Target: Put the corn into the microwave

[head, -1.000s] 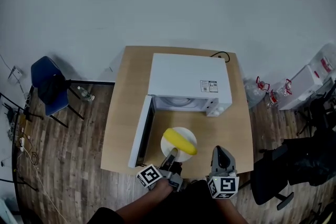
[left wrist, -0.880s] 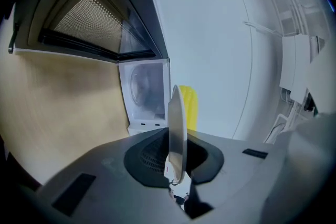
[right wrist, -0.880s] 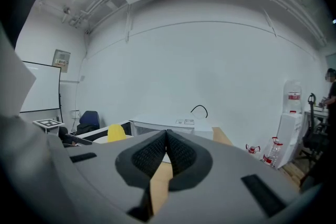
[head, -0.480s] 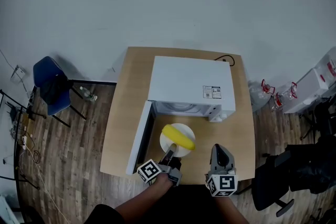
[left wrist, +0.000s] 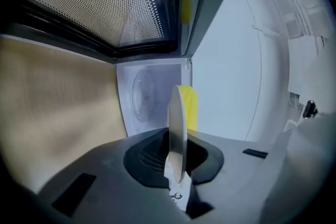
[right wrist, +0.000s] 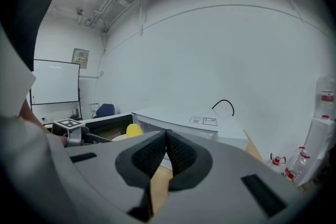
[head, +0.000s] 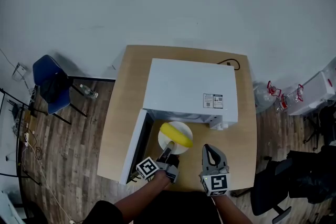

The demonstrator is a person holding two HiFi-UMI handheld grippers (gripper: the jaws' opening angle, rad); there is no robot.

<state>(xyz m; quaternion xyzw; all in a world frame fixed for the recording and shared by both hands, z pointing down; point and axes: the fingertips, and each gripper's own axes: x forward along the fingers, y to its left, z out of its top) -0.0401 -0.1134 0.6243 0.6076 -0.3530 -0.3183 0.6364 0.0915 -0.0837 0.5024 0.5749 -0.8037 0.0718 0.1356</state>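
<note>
Sticker: a white sticker (head: pixel 213 100) sits on top of the white microwave (head: pixel 184 81). Its print is too small to read.
Squares: each gripper's cube shows a black-and-white square pattern, with no words.
Corn: the corn (head: pixel 176 135) is long and bright yellow. It lies on a round white plate (head: pixel 184 127).
Where: the plate is just in front of the microwave's open mouth, beside the open door (head: pixel 134 147), above the wooden table (head: pixel 118 113).
Left gripper: the left gripper (head: pixel 168 151) pinches the plate's near rim tight.
Right gripper: the right gripper (head: pixel 209 148) has its jaws pressed together, with nothing in them.
Change: the plate and corn are closer to the mouth than a second ago.
</note>
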